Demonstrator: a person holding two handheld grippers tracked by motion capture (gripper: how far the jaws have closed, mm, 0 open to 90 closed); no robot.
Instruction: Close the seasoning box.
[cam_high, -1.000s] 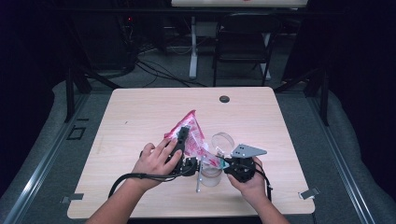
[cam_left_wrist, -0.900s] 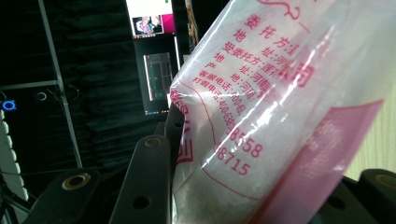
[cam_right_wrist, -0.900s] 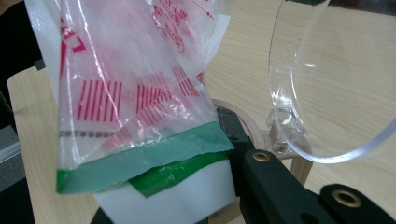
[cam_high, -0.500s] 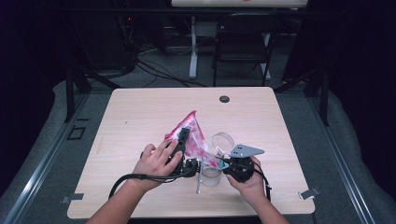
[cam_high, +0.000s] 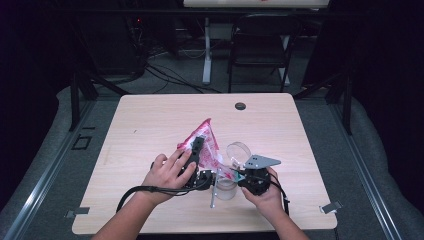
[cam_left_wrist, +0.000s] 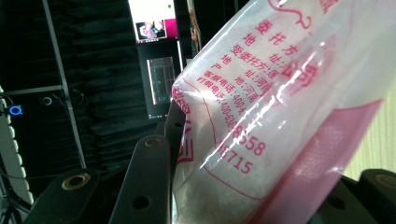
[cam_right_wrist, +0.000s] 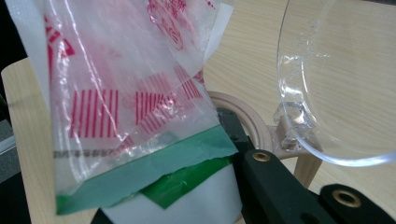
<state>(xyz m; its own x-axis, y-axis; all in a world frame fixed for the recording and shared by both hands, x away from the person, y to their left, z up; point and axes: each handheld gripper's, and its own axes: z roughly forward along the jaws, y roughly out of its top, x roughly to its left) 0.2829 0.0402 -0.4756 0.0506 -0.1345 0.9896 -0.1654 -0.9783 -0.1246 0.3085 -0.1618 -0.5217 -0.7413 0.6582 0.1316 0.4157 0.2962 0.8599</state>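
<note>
Nothing is seen to have moved since the earlier frames. On the pale wooden table (cam_high: 150, 130), the pink-printed clear plastic bag (cam_high: 205, 145) is kept tilted over the clear lidded jar (cam_high: 227, 182), probably for pouring. It is clamped mid-body by the partly closed left gripper (cam_high: 196, 150), its green-taped corner (cam_right_wrist: 154, 172) pinched by the shut right gripper (cam_high: 239, 176). Tape is shown by the right gripper view; printed text (cam_left_wrist: 243, 93) by the left gripper view.

From my station I see the pale wooden table (cam_high: 150, 130) with a small dark round cap (cam_high: 240, 106) near its far edge — set well apart from the work. Beyond it a dark folding chair (cam_high: 260, 45) stands beside a white post (cam_high: 206, 52), with black cables (cam_high: 165, 75) trailing over the grey floor (cam_high: 370, 165). A lit screen (cam_left_wrist: 154, 28) glows in the left gripper view — high in the dark.
</note>
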